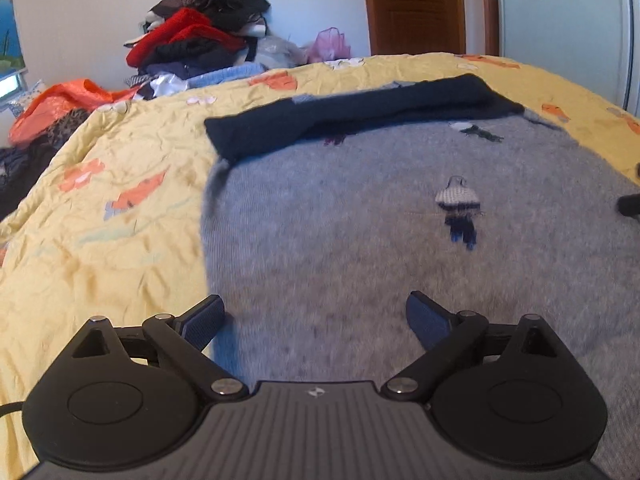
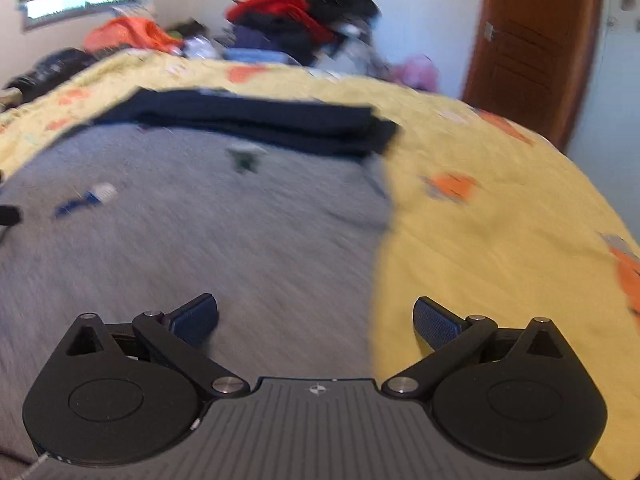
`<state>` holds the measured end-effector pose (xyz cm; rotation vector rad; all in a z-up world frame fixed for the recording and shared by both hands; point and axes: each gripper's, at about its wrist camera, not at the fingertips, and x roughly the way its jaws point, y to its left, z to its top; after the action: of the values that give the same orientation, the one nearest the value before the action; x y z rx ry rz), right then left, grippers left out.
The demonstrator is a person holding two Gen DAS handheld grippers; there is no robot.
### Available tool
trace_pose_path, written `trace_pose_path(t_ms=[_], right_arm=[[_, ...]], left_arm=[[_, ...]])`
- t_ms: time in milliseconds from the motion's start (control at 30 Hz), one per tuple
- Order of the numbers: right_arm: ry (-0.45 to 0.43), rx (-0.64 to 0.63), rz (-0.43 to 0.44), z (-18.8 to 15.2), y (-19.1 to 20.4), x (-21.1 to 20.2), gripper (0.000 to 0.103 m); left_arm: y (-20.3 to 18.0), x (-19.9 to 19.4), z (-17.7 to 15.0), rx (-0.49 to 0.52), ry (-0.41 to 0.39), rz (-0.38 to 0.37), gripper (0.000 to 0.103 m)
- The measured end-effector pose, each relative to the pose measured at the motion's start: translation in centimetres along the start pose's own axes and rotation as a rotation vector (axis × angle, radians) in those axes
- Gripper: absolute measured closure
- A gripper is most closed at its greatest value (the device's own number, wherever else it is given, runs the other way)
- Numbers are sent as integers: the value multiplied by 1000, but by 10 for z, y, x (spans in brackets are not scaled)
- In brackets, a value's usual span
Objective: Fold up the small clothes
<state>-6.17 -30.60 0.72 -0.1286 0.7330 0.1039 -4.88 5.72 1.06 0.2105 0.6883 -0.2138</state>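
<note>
A grey knitted sweater [image 1: 360, 220] with small embroidered figures lies flat on the yellow bedspread [image 1: 100, 200]. Its dark navy part [image 1: 360, 114] is folded across the far end. My left gripper [image 1: 316, 320] hovers open over the sweater's near left edge, nothing between its fingers. In the right wrist view, which is blurred, the same grey sweater [image 2: 180, 240] and navy fold [image 2: 260, 120] show, and my right gripper [image 2: 316, 320] stands open over the sweater's right edge, one finger over grey knit, the other over the bedspread [image 2: 500, 240]. A dark tip of the other gripper [image 1: 630, 204] shows at the right margin.
A heap of red, black and blue clothes [image 1: 200, 32] is piled at the far side of the bed against the wall. An orange bag [image 1: 60, 100] lies at the far left. A brown door [image 1: 416, 4] stands behind the bed.
</note>
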Motion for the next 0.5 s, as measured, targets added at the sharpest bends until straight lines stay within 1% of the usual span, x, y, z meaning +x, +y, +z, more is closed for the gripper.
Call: trace_pose_path(t_ms=[67,133,167,200,233,300,333,367,433,467,500], right_arm=[[63,60,4,-8,-20,-9,1],[94,119,-1,-15,-32,-19,1],[99,145,24,-17,-36,-26,6],[108,177,72,-20,-39,-30,11],[127,213,126,-24,-42,-33,18],[129,227,167,-29,-41,-39,18],[135,224,178,-30,-40,-41,21],[146,224,195,-30,-40,-43,28],[175,236,249,-26,-36,-47,38],[194,245,287,-26,-34,-49,47],[217,254,336,-27,-32,-52,51]], left_arm=[[7,-4,-5,-56,30,-14,5],[13,-11,-10,-118,45,-27,5],[17,-14,-13,-149,54,-41,5],[20,-16,-15,-178,69,-58,5],[24,-20,-18,-212,76,-76,5],[32,-28,-23,-270,75,-112,5],[36,-31,-24,-299,78,-132,5],[41,-35,-26,-329,85,-157,5],[50,-40,-28,-405,106,-225,5],[56,-42,-30,-446,115,-270,5],[62,-44,-33,-496,126,-320,5]])
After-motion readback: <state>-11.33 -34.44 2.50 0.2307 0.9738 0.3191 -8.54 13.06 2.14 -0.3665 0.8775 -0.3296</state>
